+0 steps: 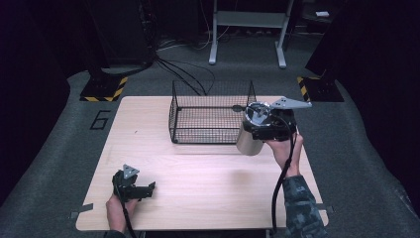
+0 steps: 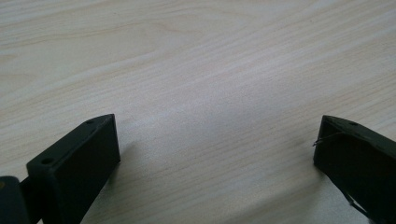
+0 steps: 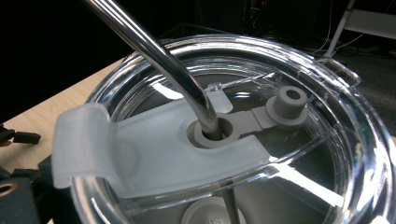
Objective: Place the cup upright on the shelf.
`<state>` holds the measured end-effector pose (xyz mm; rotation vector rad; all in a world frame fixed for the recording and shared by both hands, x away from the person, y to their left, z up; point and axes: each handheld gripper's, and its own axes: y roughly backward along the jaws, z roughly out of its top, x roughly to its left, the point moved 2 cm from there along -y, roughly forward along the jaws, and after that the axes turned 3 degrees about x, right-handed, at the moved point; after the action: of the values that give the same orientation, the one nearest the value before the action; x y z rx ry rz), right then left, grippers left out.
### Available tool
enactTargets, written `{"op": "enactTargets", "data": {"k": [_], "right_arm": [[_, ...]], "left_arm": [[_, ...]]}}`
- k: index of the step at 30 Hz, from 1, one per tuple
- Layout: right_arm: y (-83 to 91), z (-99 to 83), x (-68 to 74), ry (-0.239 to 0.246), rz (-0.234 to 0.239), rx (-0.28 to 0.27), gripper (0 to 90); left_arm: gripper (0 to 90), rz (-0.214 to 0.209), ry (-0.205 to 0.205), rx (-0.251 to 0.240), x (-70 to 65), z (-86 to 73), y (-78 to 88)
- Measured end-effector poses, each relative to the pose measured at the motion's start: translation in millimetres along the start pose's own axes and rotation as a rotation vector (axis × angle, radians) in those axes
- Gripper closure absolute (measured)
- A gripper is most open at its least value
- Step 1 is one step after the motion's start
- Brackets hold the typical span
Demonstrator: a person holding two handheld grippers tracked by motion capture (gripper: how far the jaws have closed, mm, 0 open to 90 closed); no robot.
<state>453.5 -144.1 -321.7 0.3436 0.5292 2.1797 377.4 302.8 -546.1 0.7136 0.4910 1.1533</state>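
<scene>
A steel tumbler [image 1: 248, 141] with a clear lid [image 1: 258, 114] and a bent metal straw [image 1: 239, 107] hangs tilted at the front right corner of the wire basket [image 1: 208, 130]. My right gripper [image 1: 257, 128] is shut on the tumbler's upper part, held by a hand from the right. In the right gripper view the lid [image 3: 261, 154] is very close, with the straw [image 3: 154, 51] passing through its grey centre hole. My left gripper [image 1: 149, 189] rests open on the table's near left. Its fingers [image 2: 84, 158] stand wide apart over bare wood, with nothing between them.
The black wire basket stands on the far middle of the light wooden table [image 1: 213, 188]. Cables trail from both grippers toward the near edge. Beyond the table lie floor cables [image 1: 183, 69] and a white stand [image 1: 247, 29].
</scene>
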Motion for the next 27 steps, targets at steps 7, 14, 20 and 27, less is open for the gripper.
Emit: {"op": "enactTargets", "data": {"k": [7, 14, 20, 27], "right_arm": [[-4.7, 22.2, 4.5, 0.030, 0.010, -0.009, 3.4], [-15.9, 45.3, 9.5, 0.035, 0.023, -0.030, 3.5], [-26.6, 61.3, 11.2, 0.045, 0.018, -0.027, 3.4], [-40.9, 73.9, 9.4, 0.056, 0.011, -0.019, 3.5]], "left_arm": [[0.2, 0.001, 0.000, 0.001, 0.0, 0.1, 0.0], [0.2, 0.001, 0.001, 0.001, -0.1, 0.1, 0.0], [0.2, 0.001, 0.001, 0.001, -0.1, 0.1, 0.0], [0.2, 0.001, 0.001, 0.000, -0.2, 0.1, 0.0]]}}
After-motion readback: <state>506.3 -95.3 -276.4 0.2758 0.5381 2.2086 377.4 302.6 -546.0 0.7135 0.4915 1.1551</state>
